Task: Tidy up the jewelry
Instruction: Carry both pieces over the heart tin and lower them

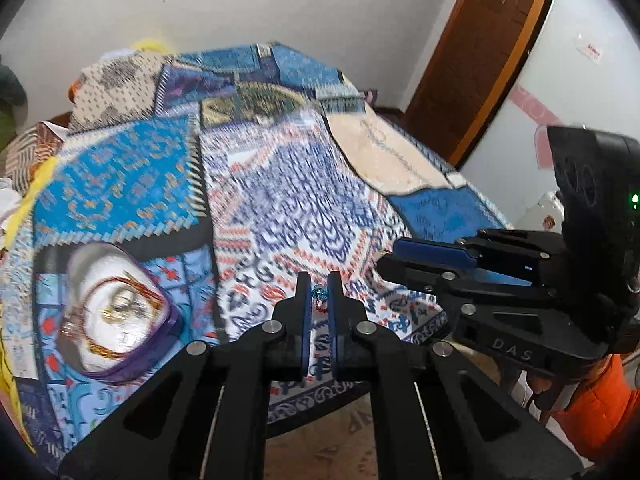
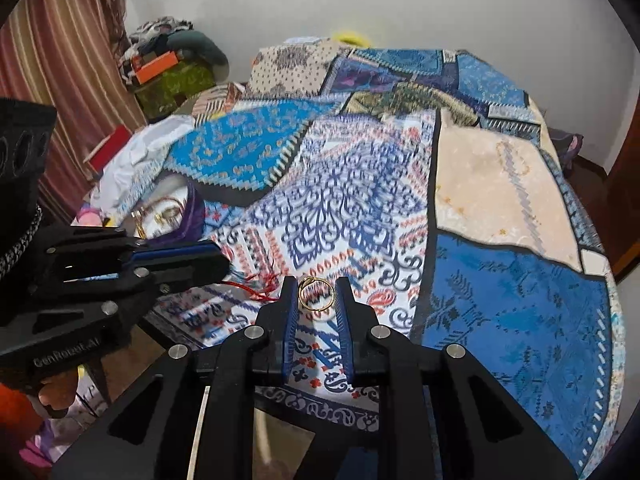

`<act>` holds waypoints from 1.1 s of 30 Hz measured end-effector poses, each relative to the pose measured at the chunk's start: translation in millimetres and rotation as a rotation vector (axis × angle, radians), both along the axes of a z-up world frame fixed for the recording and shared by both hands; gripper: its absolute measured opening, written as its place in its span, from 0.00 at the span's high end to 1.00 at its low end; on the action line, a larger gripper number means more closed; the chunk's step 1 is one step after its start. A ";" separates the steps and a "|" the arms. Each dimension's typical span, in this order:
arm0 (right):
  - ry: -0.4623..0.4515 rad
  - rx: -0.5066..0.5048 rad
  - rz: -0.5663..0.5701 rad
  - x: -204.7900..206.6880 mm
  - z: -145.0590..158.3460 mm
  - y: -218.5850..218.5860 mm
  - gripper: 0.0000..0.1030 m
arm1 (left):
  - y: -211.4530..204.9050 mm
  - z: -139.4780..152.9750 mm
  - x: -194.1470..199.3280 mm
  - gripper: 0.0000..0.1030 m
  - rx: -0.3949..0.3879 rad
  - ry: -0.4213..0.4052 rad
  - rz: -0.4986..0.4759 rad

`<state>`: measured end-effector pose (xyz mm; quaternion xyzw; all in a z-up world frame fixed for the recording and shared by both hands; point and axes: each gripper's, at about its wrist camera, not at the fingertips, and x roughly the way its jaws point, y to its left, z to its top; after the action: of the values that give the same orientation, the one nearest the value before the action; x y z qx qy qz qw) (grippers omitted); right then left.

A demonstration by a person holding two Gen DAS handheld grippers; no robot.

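In the left wrist view my left gripper (image 1: 319, 286) is shut on a small blue-beaded piece with red thread (image 1: 320, 299), held a little above the patterned bedspread (image 1: 304, 200). In the right wrist view my right gripper (image 2: 316, 286) is shut on a thin gold ring (image 2: 316, 294), which stands upright between the pads. A purple-rimmed, white-lined jewelry box (image 1: 116, 312) lies open to the left and holds bangles and gold pieces. The same jewelry box (image 2: 172, 210) shows beyond the left gripper (image 2: 222, 260), and red thread (image 2: 256, 286) trails from that gripper's tip. The right gripper (image 1: 386, 258) sits close on the right.
A blue, white and cream patchwork bedspread (image 2: 500, 280) covers the bed. Clothes and an orange box (image 2: 156, 66) are piled by the striped curtain (image 2: 68, 80) at the back left. A wooden door frame (image 1: 480, 60) stands at the right. The bed's near edge and floor (image 1: 340, 432) lie below the grippers.
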<state>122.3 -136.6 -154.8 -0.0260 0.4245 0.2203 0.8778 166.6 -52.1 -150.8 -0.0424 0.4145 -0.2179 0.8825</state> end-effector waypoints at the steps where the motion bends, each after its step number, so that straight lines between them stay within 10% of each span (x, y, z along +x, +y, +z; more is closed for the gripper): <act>1: -0.012 0.004 -0.001 -1.1 5.3 0.9 0.84 | 4.0 4.2 -0.8 0.94 -0.003 -0.011 0.010; 18: -0.124 0.091 0.115 5.8 52.2 78.8 0.84 | 114.7 63.3 -20.4 0.94 -0.036 -0.190 0.254; 33: -0.005 0.074 0.233 24.1 12.2 139.3 0.84 | 142.3 27.9 -9.4 0.94 -0.062 -0.095 0.277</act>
<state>146.3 2.7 -142.6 -0.0433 0.4079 0.3361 0.8478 157.2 90.2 -122.9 -0.1160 0.3556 -0.1087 0.9210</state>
